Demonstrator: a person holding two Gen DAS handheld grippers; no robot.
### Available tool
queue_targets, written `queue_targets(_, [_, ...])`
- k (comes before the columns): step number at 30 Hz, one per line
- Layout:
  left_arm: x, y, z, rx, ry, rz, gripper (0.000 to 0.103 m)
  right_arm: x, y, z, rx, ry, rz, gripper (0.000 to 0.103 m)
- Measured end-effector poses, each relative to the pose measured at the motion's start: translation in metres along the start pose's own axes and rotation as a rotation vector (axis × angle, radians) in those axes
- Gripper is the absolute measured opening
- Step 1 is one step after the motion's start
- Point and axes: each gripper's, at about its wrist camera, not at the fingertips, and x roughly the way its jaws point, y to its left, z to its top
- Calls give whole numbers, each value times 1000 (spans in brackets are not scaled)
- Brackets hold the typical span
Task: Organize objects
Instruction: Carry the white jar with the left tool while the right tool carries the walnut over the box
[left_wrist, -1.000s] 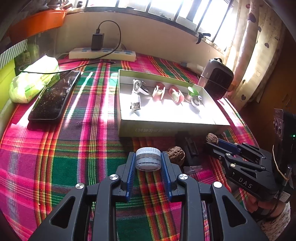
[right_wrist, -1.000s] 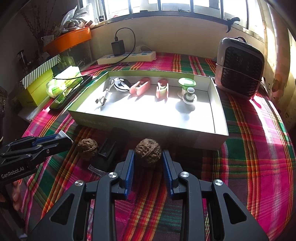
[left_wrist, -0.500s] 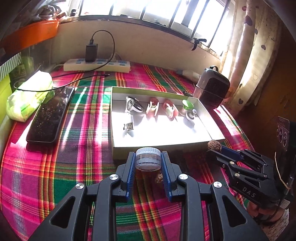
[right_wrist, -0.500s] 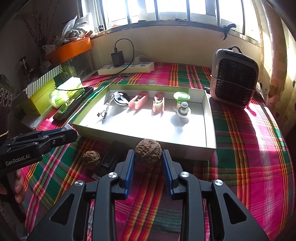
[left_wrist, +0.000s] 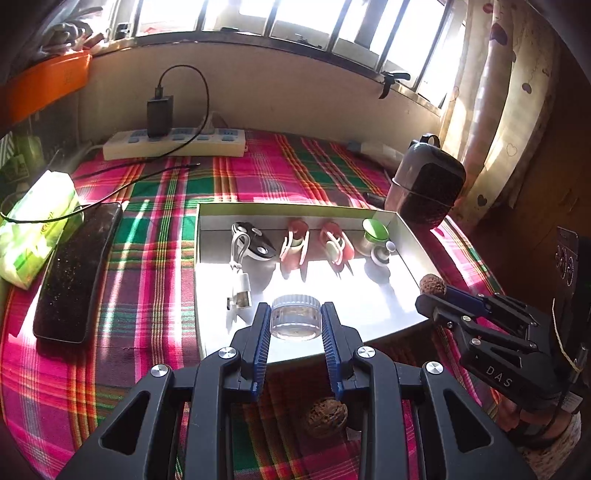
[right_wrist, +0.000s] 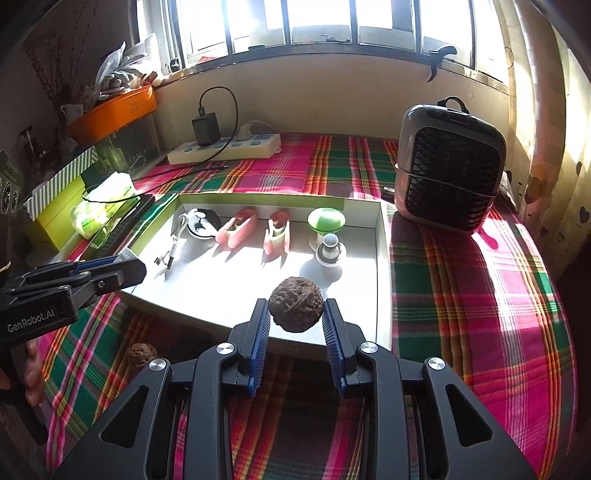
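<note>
A small clear jar (left_wrist: 295, 316) is clamped between the blue pads of the left gripper (left_wrist: 295, 332), whose jaws are partly closed on its sides. It is held above the near edge of the shallow white box (left_wrist: 406, 236) on the plaid cloth (left_wrist: 155, 229). A walnut (right_wrist: 295, 309) is pinched in the narrowly parted jaws of the right gripper (right_wrist: 295, 328), also over the box's near edge. At 12 o'clock from each load, a cable (left_wrist: 240, 266), two pink clips (left_wrist: 295, 242) and a green-topped piece (left_wrist: 375, 230) are lined along the box's far wall. A second walnut (left_wrist: 327, 416) is left on the cloth at 6 o'clock, a phone (left_wrist: 74, 273) at 9 o'clock.
</note>
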Motion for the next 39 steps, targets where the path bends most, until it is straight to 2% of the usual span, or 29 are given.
queue_targets(11, [32,0,20,8,23,29,25,26,-11,17,2,34,-21,31])
queue_targets(21, [56,7,24,-3,63,52,25,49,-20,23,15,81,-39,31])
queue_targets(39, [66,6,31,29,65,107,25,59,-16,25,-20,88,-58,31])
